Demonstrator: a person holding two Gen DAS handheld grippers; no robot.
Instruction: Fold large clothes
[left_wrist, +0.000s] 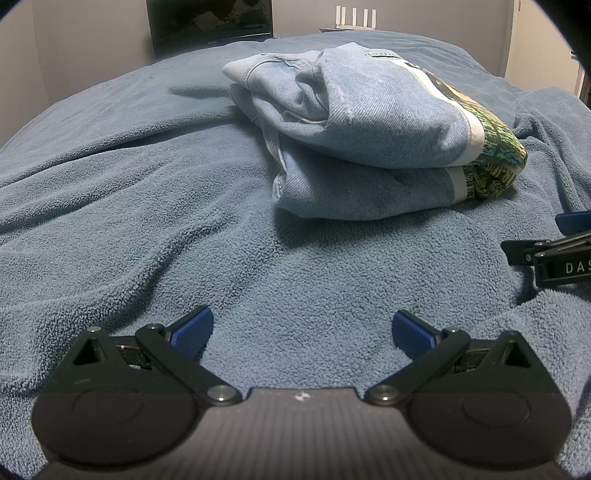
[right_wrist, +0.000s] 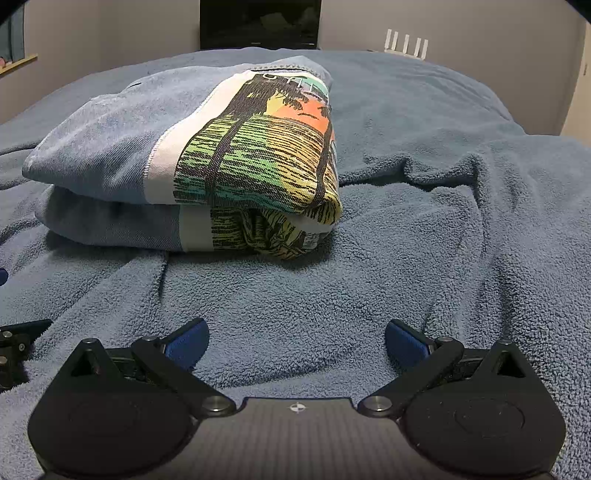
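- Left wrist view: my left gripper (left_wrist: 302, 328) has its fingers spread wide with nothing between them, low over the blue blanket (left_wrist: 147, 221). The folded denim jacket (left_wrist: 354, 140) lies ahead to the right, apart from the fingers. My right gripper (left_wrist: 554, 254) pokes in at the right edge.
- Right wrist view: my right gripper (right_wrist: 296, 339) is also spread wide and holds nothing. The jacket (right_wrist: 184, 158) sits ahead to the left, its palm-tree print (right_wrist: 266, 155) facing me.

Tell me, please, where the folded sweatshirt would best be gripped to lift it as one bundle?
Probably the rounded fold edge of the folded sweatshirt, where the printed panel wraps both layers. Come in low from the near side with the open right gripper, pinching both layers.
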